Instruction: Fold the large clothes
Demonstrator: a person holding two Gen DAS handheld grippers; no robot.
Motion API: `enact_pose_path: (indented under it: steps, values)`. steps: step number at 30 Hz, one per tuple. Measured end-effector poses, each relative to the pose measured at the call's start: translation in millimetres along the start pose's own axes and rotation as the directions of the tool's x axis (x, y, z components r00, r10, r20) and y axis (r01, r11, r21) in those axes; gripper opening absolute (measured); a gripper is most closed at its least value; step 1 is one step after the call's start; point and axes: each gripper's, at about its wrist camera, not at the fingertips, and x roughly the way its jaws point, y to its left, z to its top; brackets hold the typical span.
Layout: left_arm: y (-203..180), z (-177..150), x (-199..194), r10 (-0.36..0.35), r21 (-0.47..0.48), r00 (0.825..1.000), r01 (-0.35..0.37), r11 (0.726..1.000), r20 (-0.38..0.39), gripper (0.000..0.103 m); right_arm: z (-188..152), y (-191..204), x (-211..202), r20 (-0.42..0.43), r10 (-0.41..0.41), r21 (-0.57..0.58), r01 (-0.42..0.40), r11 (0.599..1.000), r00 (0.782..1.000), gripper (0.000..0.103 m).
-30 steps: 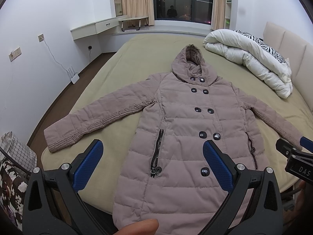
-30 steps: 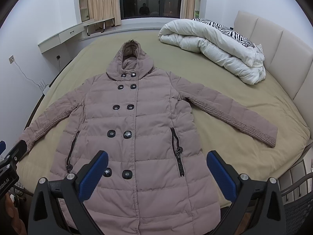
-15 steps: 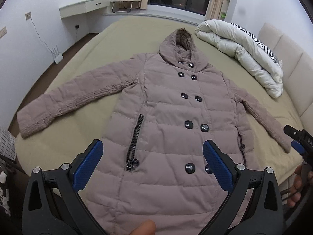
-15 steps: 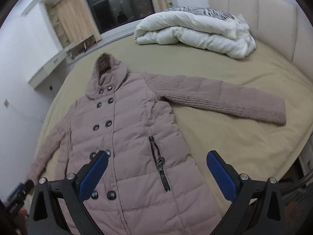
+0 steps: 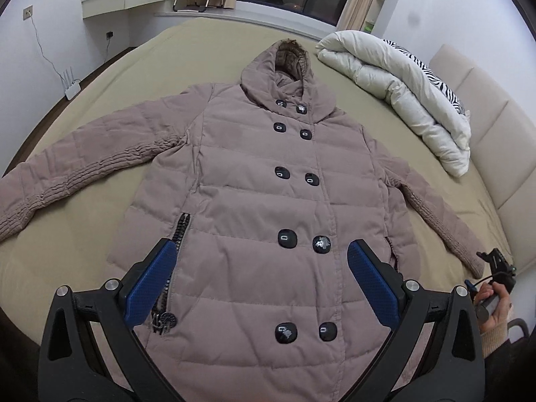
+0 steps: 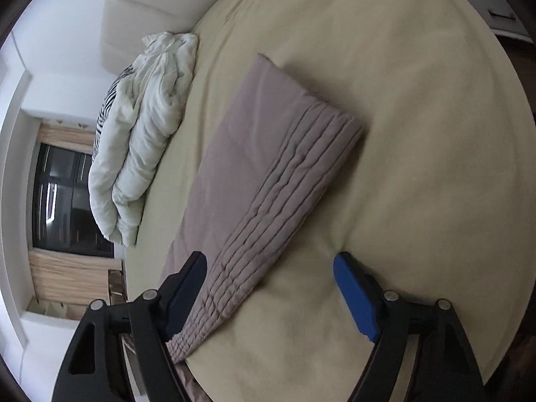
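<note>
In your left wrist view, the padded coat (image 5: 268,207) lies face up and buttoned on the olive bed (image 5: 140,77), hood (image 5: 288,67) toward twelve o'clock and both sleeves spread out toward nine and four o'clock. Your left gripper (image 5: 261,288) hangs over the lower front of the coat with its jaws wide apart and nothing between the blue pads (image 5: 149,288); the pocket zipper (image 5: 171,268) runs down just beside the left pad. A rolled white duvet (image 5: 402,100) sits at two o'clock against the padded headboard (image 5: 485,127). At four o'clock your right hand (image 5: 495,305) shows at the frame edge holding the other gripper's handle, just past the cuff of the coat's sleeve. In your right wrist view, the picture is rolled on its side, with the window (image 6: 67,201) at nine o'clock. Your right gripper (image 6: 271,294) is over the ribbed sleeve (image 6: 268,184), which reaches from seven o'clock up toward twelve across the bed (image 6: 418,134). Its jaws have just been closing but stand fairly wide; the sleeve passes by the left pad, and no pad presses on it. The duvet (image 6: 144,134) lies at ten o'clock.
</note>
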Motion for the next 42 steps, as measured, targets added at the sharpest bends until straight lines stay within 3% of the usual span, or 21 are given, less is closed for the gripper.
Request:
enact_pose_path:
  steps: [3,8,10,13,15,18,20,22,26,30,35,38,40,42]
  values:
    - [-7.4,7.5,18.9,-0.048,-0.015,0.998,0.048,0.999,-0.027,0.103,11.8,-2.2,-4.6,0.054,0.001,-0.043,0.001,0.999,0.999,0.077]
    - [-18.8,16.4,42.3,-0.121,-0.035,0.992,0.120,0.992,-0.045,0.101,27.8,5.7,3.5,0.066,-0.055,-0.100,0.062,0.993,0.996,0.034]
    - [-22.5,20.2,47.2,-0.143,-0.034,0.989,0.142,0.989,-0.043,0.100,28.1,28.0,12.2,0.072,-0.070,-0.166,0.081,0.983,0.995,0.023]
    - [-20.0,24.8,52.4,-0.189,-0.068,0.981,0.186,0.980,-0.046,0.099,14.6,78.4,14.3,0.108,-0.066,-0.333,0.099,0.938,0.992,0.019]
    - [-14.5,27.8,53.2,-0.211,-0.100,0.977,0.206,0.973,-0.041,0.099,-8.2,110.6,3.6,0.116,-0.034,-0.454,0.084,0.887,0.993,0.018]
    - [-4.2,32.2,53.7,-0.263,-0.148,0.964,0.256,0.955,-0.032,0.099,-61.3,170.3,-1.5,0.078,0.024,-0.644,0.032,0.765,0.997,0.018]
    - [4.7,37.1,54.4,-0.304,-0.185,0.952,0.294,0.938,-0.026,0.099,-117.0,210.9,0.5,0.040,0.058,-0.785,-0.005,0.619,0.998,0.018]
    - [14.4,44.0,53.2,-0.334,-0.217,0.943,0.324,0.921,-0.008,0.099,-184.3,241.1,6.6,-0.016,0.076,-0.897,-0.048,0.440,0.997,0.018]
    - [42.1,52.0,57.8,-0.392,-0.299,0.920,0.377,0.877,0.012,0.099,-310.8,259.4,25.7,-0.101,0.055,-0.983,-0.108,0.148,0.993,0.018]
    - [66.7,61.1,76.4,-0.469,-0.394,0.883,0.433,0.811,0.004,0.099,-391.7,251.4,39.5,-0.131,0.020,-0.991,-0.130,-0.017,0.991,0.018]
    - [72.6,78.8,116.7,-0.590,-0.495,0.806,0.496,0.713,-0.041,0.099,-428.7,235.5,51.9,-0.126,-0.014,-0.980,-0.126,-0.155,0.992,0.018]
    - [60.1,92.7,135.6,-0.617,-0.498,0.782,0.503,0.707,-0.085,0.099,-445.2,227.0,55.6,-0.109,-0.027,-0.967,-0.112,-0.230,0.994,0.018]
    - [49.2,102.8,144.6,-0.646,-0.486,0.757,0.530,0.695,-0.098,0.099,-456.2,225.5,56.7,-0.099,-0.021,-0.953,-0.101,-0.284,0.995,0.018]
    - [41.1,110.1,157.6,-0.647,-0.477,0.752,0.526,0.704,-0.126,0.099,-467.7,221.9,57.5,-0.094,-0.014,-0.940,-0.093,-0.328,0.996,0.018]
